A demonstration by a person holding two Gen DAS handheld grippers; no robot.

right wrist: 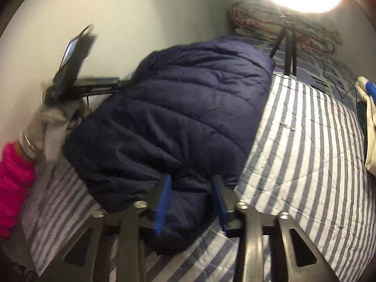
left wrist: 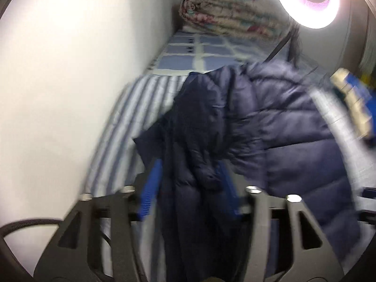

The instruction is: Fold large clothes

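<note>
A dark navy quilted puffer jacket (left wrist: 270,122) lies bunched on a blue-and-white striped bed cover (left wrist: 131,122). My left gripper (left wrist: 188,183) has its blue fingers (left wrist: 150,188) closed around a hanging fold of the jacket, lifted off the bed. In the right wrist view the jacket (right wrist: 183,108) lies in a thick heap, and my right gripper (right wrist: 192,199) grips its near corner between blue fingers (right wrist: 163,202). The left gripper's body (right wrist: 77,70) shows blurred at the jacket's far left side, held by a gloved hand (right wrist: 44,127).
A white wall (left wrist: 70,70) runs along the left of the bed. A rolled floral quilt (left wrist: 230,14) lies at the head. A ring light (left wrist: 307,0) on a tripod (right wrist: 287,47) stands on the checked sheet (left wrist: 199,51). A cable (right wrist: 329,70) trails across it.
</note>
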